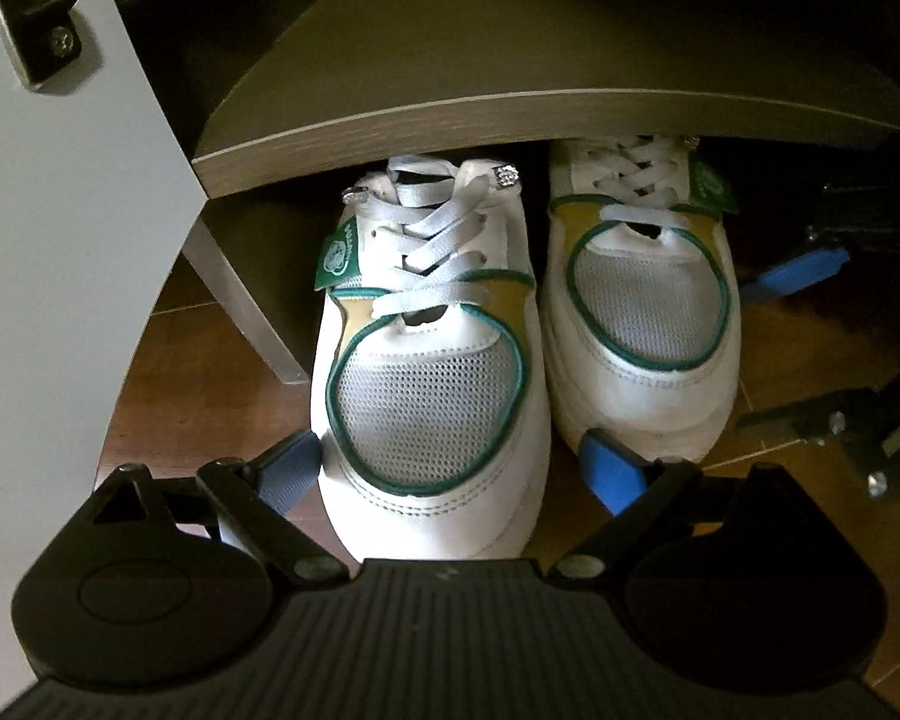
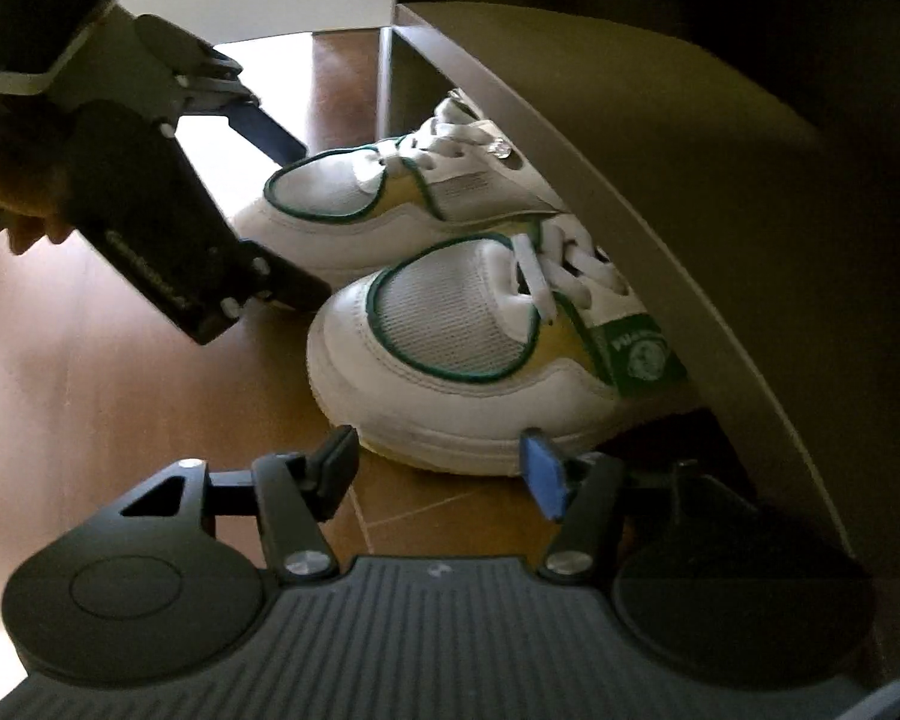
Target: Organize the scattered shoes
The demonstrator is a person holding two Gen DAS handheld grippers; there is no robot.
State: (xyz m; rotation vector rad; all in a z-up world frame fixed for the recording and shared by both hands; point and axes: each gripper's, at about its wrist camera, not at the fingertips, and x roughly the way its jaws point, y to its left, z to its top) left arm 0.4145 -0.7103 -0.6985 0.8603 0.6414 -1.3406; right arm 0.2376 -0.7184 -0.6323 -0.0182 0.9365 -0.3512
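Green fabric tag [image 2: 636, 354] with white lettering and a round white emblem, sewn on the side of the nearer white mesh-toed sneaker [image 2: 450, 354]: letters upside down, only partly legible, something like "WA…". Same kind of green tag [image 1: 337, 258] on the left white sneaker [image 1: 426, 384]: too small to read. Raised lettering along the black handle [image 2: 150, 276] of the other tool: blurred, unreadable.
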